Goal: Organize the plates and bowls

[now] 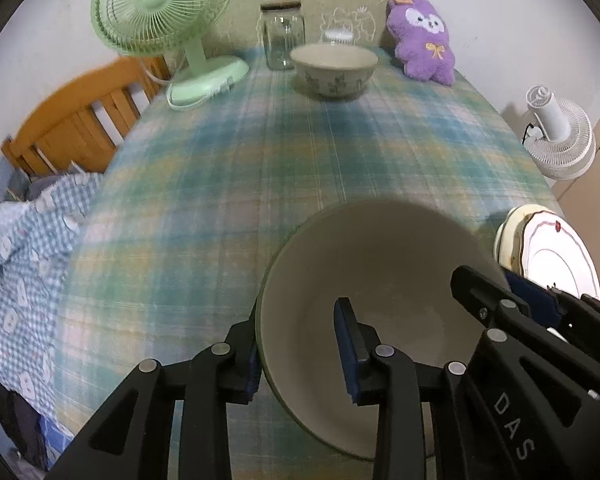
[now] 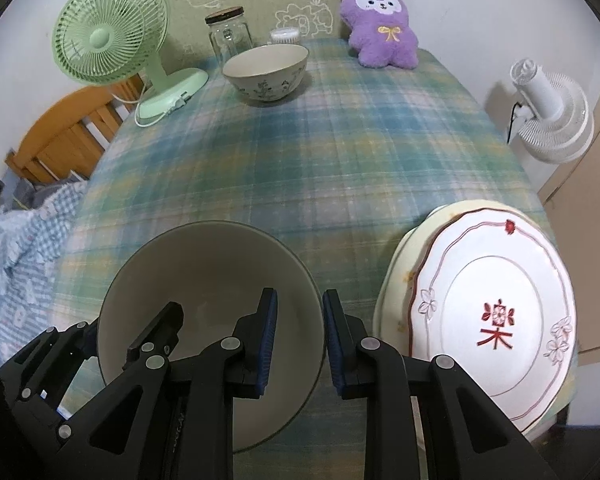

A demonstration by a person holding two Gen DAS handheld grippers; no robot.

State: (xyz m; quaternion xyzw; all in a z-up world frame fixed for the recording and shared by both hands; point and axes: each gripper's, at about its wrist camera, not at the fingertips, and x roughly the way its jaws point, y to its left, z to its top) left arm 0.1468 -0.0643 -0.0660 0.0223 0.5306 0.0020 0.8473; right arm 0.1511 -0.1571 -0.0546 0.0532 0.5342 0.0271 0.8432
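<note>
Fingers (image 2: 266,344) of both grippers are straddling the near bowl's (image 2: 216,264) rim, gaps showing, not pinching yet. Looks like they're grabbing it; next, stacking into the far bowl (image 2: 265,74) straight ahead needs a firm squeeze.

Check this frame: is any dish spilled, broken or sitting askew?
Nothing spilled or visibly broken. The only oddity: the red-patterned plate sits off-centre on the cream plate beneath, and the stack appears to overhang the table's near-right edge.
</note>
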